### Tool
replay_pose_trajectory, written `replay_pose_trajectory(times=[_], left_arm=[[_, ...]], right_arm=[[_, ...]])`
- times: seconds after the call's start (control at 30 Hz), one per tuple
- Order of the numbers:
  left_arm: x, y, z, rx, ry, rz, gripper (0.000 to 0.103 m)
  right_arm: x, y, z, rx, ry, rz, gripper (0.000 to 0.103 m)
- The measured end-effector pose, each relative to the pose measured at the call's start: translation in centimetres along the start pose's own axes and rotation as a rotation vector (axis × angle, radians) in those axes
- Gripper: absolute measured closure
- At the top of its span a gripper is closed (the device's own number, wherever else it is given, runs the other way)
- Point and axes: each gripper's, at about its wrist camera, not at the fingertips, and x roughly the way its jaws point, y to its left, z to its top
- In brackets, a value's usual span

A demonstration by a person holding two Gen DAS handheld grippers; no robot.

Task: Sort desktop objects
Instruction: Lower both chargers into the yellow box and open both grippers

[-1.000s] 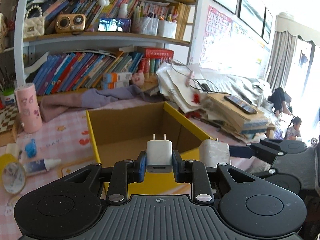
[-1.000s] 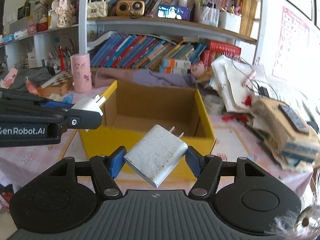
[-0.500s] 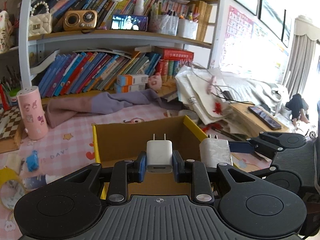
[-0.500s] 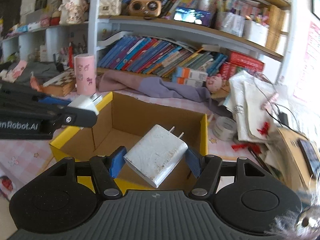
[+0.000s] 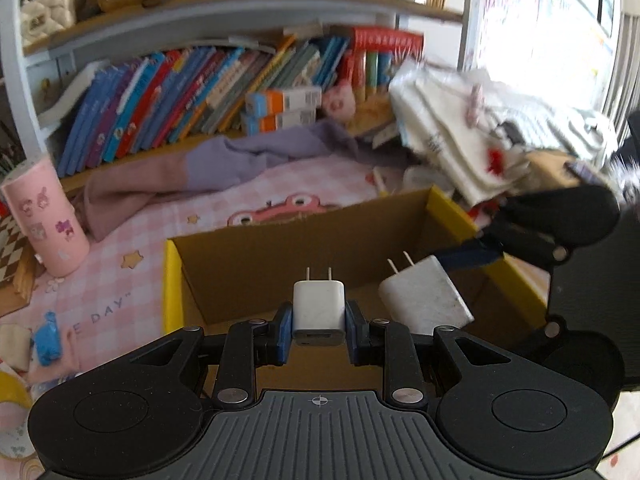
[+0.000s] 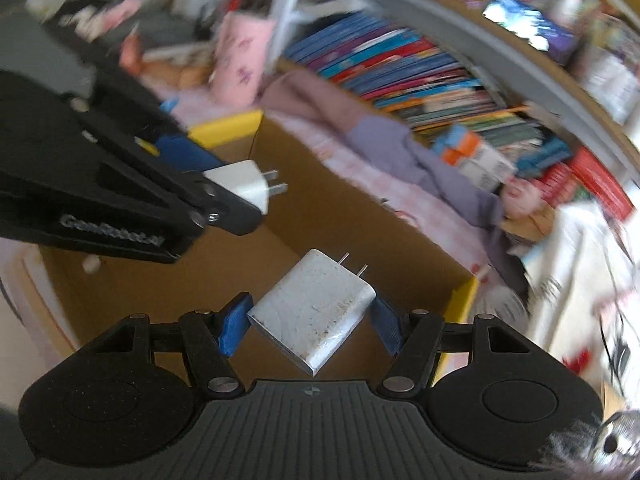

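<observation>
A: Both grippers are now hanging over the cardboard box point(image 5: 256, 264), nearer than before; left gripper point(image 5: 319, 328) clenching small charger point(image 5: 319, 308).

B: Right gripper point(image 6: 310, 326) gripping large charger point(image 6: 316, 312) cornerwise; it is risking a twist loose, or a collision.

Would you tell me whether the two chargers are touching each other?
Apart: the left wrist view shows cardboard between the small charger and the large charger.
</observation>
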Motion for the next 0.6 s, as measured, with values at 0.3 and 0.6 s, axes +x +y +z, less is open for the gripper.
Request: replay_pose_trajectory(times=[0.3,0.6], left_arm=[[3.3,0.0,-0.1,-0.020,0.139,0.078,0.078],[3.8,0.5,0.3,-0.063,0.186,0.063,0.048]], right_arm=[[4.9,-0.9,0.5,-0.163,0.111,0.133,0.041],[6.3,0.8,0.6,-0.310,0.215,0.225,0.036]])
